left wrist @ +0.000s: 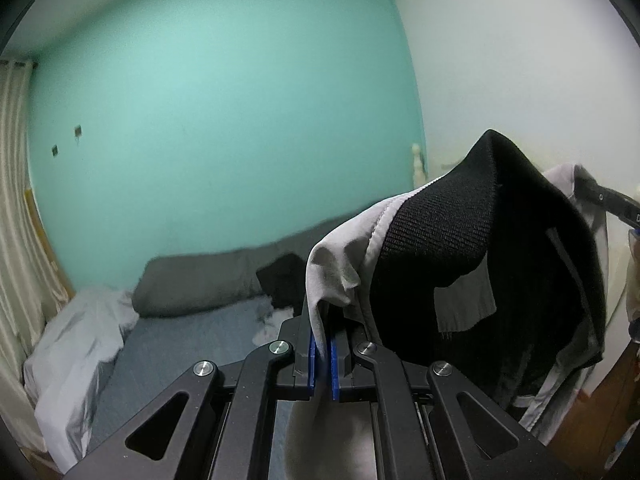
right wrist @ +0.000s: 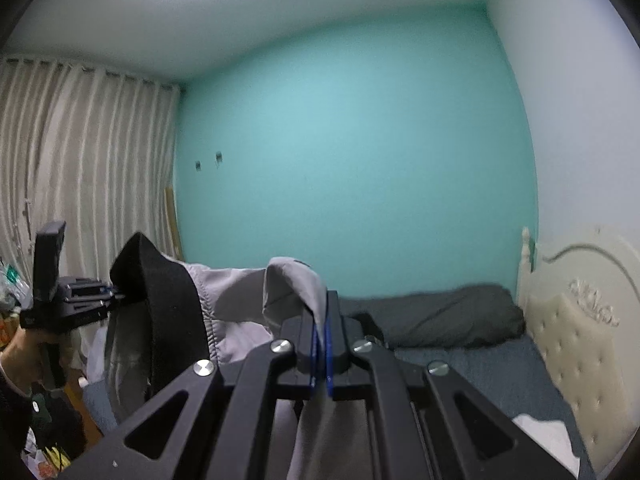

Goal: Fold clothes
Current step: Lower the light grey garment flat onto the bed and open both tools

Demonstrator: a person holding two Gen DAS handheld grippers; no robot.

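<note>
Grey jacket (left wrist: pixel 344 264) with black collar (left wrist: pixel 448 220), held aloft above the bed (left wrist: pixel 192 344): left gripper (left wrist: pixel 322 354) and right gripper (right wrist: pixel 320 344) each clamp a grey edge.

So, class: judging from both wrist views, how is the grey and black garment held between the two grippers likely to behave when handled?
The garment is probably floppy: it sags and folds between the left gripper and the right gripper. It seems light, since thin pinched edges carry it. The black ribbed band holds a curve, so it is likely somewhat stiffer.
</note>
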